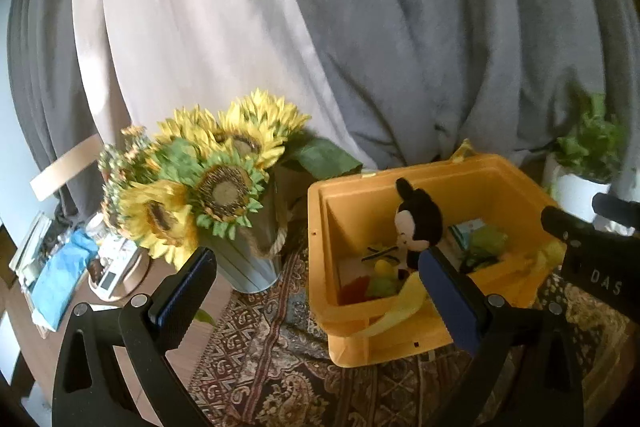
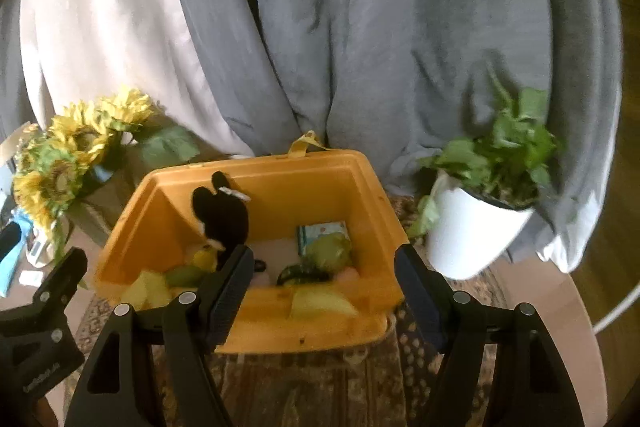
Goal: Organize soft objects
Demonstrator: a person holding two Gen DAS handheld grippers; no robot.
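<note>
— Left gripper (image 1: 316,291): fingers spread wide, nothing between, hovering over the patterned rug (image 1: 272,359) by the near-left corner of the yellow bin (image 1: 400,341).
— Right gripper (image 2: 324,291): likewise parted and bare, straddling the bin's near rim.
— Black mouse plush (image 2: 222,219): upright inside, against the left wall.
— Flanked by sunflowers (image 1: 208,187) left, white potted plant (image 2: 472,231) right, curtains (image 2: 360,27) close behind.

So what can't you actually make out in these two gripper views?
- Mouse plush lower body: hidden by left gripper finger, left view.
- Small toys on yellow bin floor: blurred, both views.
- Desk clutter: too small, left view.
- Potted plant: blurred.
</note>
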